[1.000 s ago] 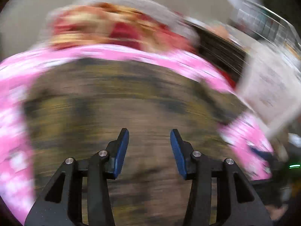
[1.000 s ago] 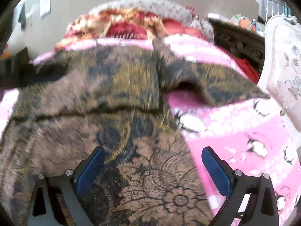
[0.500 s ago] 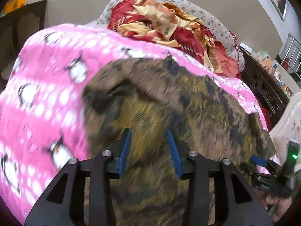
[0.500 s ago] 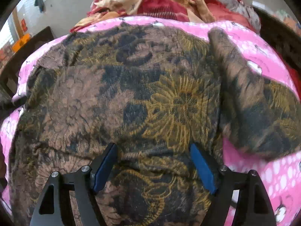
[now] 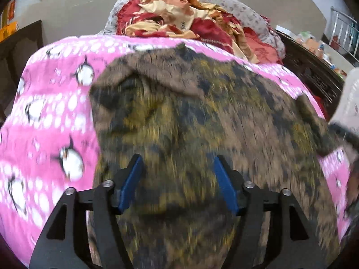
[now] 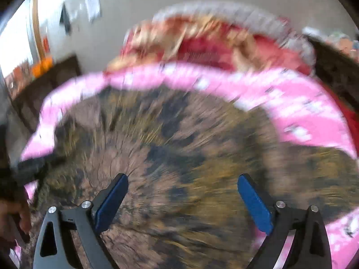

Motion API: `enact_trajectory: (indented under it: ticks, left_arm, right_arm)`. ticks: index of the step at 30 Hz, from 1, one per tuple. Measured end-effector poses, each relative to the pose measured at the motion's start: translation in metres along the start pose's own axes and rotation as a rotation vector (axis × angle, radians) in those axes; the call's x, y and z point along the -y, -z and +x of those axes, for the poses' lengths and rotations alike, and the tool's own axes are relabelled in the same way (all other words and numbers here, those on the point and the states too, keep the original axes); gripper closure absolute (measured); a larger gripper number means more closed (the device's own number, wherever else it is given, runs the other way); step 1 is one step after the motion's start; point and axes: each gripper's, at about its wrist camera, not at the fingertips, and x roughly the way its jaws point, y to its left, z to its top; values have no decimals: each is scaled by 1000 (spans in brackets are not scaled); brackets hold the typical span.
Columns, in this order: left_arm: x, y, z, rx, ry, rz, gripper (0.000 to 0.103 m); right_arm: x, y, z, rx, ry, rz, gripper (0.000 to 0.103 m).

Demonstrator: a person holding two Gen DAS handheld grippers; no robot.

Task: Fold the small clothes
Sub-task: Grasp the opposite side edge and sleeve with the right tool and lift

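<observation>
A brown, black and yellow floral garment (image 5: 202,121) lies spread on a pink penguin-print blanket (image 5: 49,116). It also fills the right wrist view (image 6: 179,152), which is motion-blurred. My left gripper (image 5: 177,168) is open and empty, low over the garment's near part. My right gripper (image 6: 182,186) is wide open and empty, above the garment's middle. A fold of the cloth (image 5: 157,71) rises at the garment's far left corner.
A pile of red and cream bedding (image 5: 190,22) lies at the far end of the blanket, also in the right wrist view (image 6: 202,42). Dark wooden furniture (image 5: 314,76) stands at the right, and a dark cabinet (image 6: 44,83) at the left. A white chair back (image 5: 347,98) is at the right edge.
My left gripper has opened wider and moved over the garment. My right gripper has opened wider and pulled back, so more of the blanket's far edge and the bedding shows.
</observation>
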Motion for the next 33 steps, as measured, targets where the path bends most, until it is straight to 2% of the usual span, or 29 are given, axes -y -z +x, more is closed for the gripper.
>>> enact_trajectory:
  ticks: [3,4,5,6,7,8,9,12,15,19,21,22,23,24,25,26,28,33]
  left_arm:
    - [-2,24,7,7,0,-4,35]
    - [-1,23,13,-9,11,-21,35]
    - [-2,21,13,3,15,-30,34]
    - [-3,22,13,8,29,-44,30]
    - [-5,22,16,-4,44,-52,29]
    - [-5,24,15,-5,46,-52,29]
    - [-5,25,15,-2,48,-52,28]
    - [-6,26,15,-2,45,-49,28]
    - [-5,25,14,-2,46,-51,28]
    - [-5,25,15,-3,49,-53,28]
    - [-5,25,15,-1,48,-52,28]
    - [-6,25,15,-1,50,-53,28]
    - [-6,25,15,-1,49,-52,28]
    - [-6,25,15,-1,49,-52,28]
    - [-6,25,16,-1,49,-52,28]
    - [-6,25,15,-1,50,-52,28]
    - [-6,25,16,0,53,-54,28]
    - [-7,26,14,5,64,-64,28]
  right_arm:
    - [75,4,-31,33,175,73,6]
    - [114,7,-41,24,236,153,6]
    - [147,14,-52,12,259,237,8]
    - [184,19,-59,-4,269,346,17]
    - [220,27,-65,-21,266,454,23]
    - [253,36,-70,-42,265,556,37]
    - [277,42,-71,-55,252,630,40]
    - [337,70,-72,-25,115,878,44]
    - [350,86,-43,-51,-27,1010,43]
    - [358,78,-32,33,-38,987,44]
    - [358,77,-24,40,-14,965,55]
    - [357,75,-21,40,-2,961,57]
    - [357,71,-16,35,26,946,68]
    - [356,69,-18,23,55,926,84]
    - [353,64,-18,11,77,901,89]
    - [347,55,-25,5,107,852,97]
    - [342,37,-48,35,154,776,98]
    - [323,-39,-151,235,283,594,99]
